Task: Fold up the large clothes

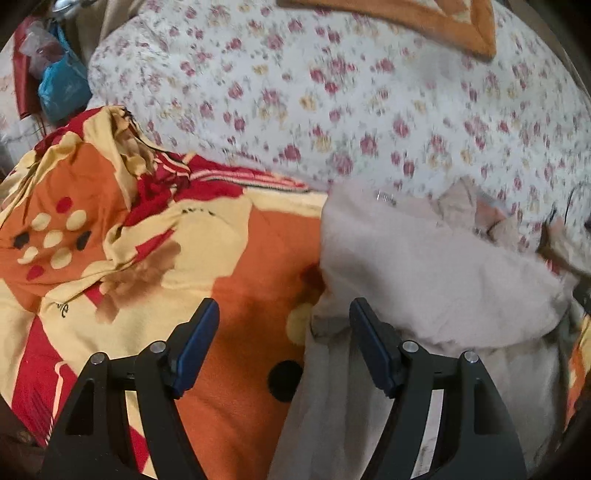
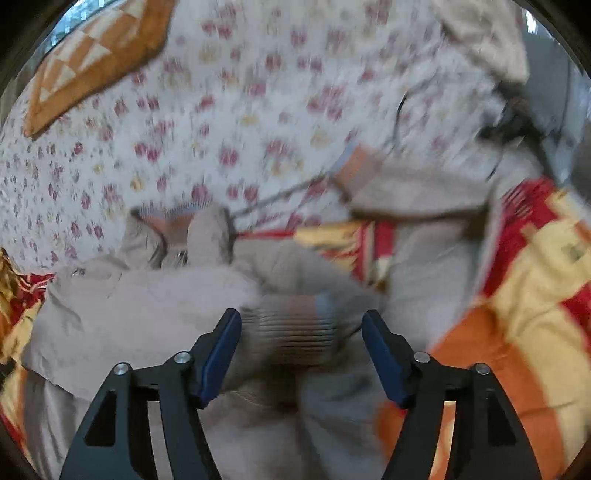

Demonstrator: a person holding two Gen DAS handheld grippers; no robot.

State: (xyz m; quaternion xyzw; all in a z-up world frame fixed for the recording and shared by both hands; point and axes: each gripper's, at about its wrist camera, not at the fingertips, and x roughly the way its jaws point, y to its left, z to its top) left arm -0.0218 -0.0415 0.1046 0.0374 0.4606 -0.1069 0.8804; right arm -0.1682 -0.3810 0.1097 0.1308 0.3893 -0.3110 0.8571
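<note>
1. A beige garment (image 2: pixel 155 306) is seen rumpled on the orange bedspread (image 1: pixel 240 295), at 12 o'clock of the right gripper (image 2: pixel 301 354).
2. Both grippers are held open, empty; the left gripper (image 1: pixel 284 347) hangs at the garment's 9 o'clock edge.
3. Judged step: spreading before folding; the ribbed cuff (image 2: pixel 291 325) should be grasped next.

Motion blur smears the beige garment (image 2: pixel 155 302) and its ribbed cuff (image 2: pixel 295 325); the orange cushion (image 1: pixel 424 22) is cut off.

Left gripper (image 1: pixel 284 314): two black linkage arms are fitted per side, each with a triangular cut-out. Round silver pivot screws are set at the upper ends of the arms. A flat dark-blue pad (image 1: pixel 195 347) is carried on each finger, toward 12 o'clock. Right gripper (image 2: pixel 301 325): identical black arms, silver screws and dark-blue pads (image 2: pixel 219 354) are seen
</note>
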